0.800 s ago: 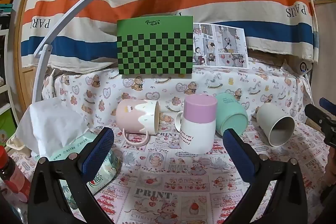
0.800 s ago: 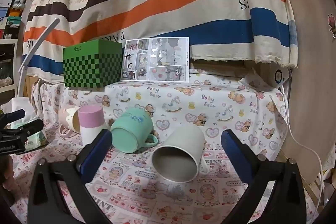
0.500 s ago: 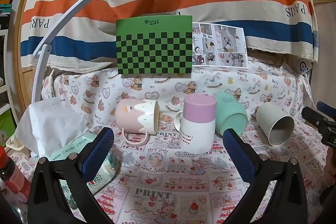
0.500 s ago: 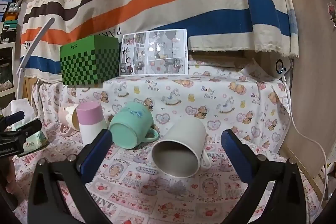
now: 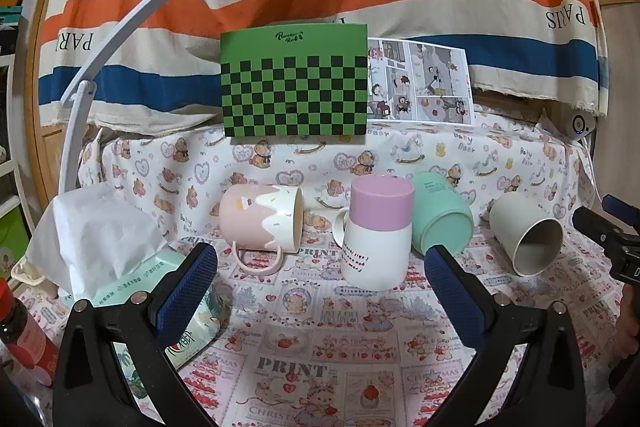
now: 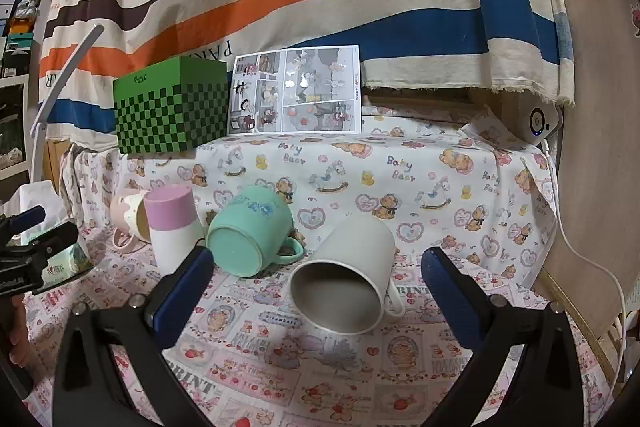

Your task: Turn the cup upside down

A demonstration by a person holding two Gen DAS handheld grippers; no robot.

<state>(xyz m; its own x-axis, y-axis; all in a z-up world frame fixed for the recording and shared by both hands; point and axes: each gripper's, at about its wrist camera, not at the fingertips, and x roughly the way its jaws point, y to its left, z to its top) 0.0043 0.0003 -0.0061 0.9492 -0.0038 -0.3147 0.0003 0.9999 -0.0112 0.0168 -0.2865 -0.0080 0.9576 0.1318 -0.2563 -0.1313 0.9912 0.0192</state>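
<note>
Several cups sit on the patterned cloth. A pink-and-cream mug [image 5: 260,223] lies on its side. A pink-and-white mug [image 5: 378,233] stands upside down. A teal mug [image 5: 440,219] lies on its side, bottom toward me. A grey-white mug [image 6: 346,275] lies on its side, mouth toward my right gripper. My right gripper [image 6: 316,287] is open and empty, its fingers either side of the grey-white mug but short of it. My left gripper [image 5: 320,283] is open and empty, in front of the pink-and-white mug.
A tissue pack [image 5: 120,267] and a red-capped bottle [image 5: 20,339] sit at the left. A green checkered box [image 5: 294,83] and a comic sheet [image 5: 420,87] stand behind. A white lamp arm [image 5: 120,39] arches at the left. A wooden panel [image 6: 592,147] bounds the right.
My right gripper has moved closer to the grey-white mug, which looks larger and more centred between the fingers. My left gripper has barely moved.
</note>
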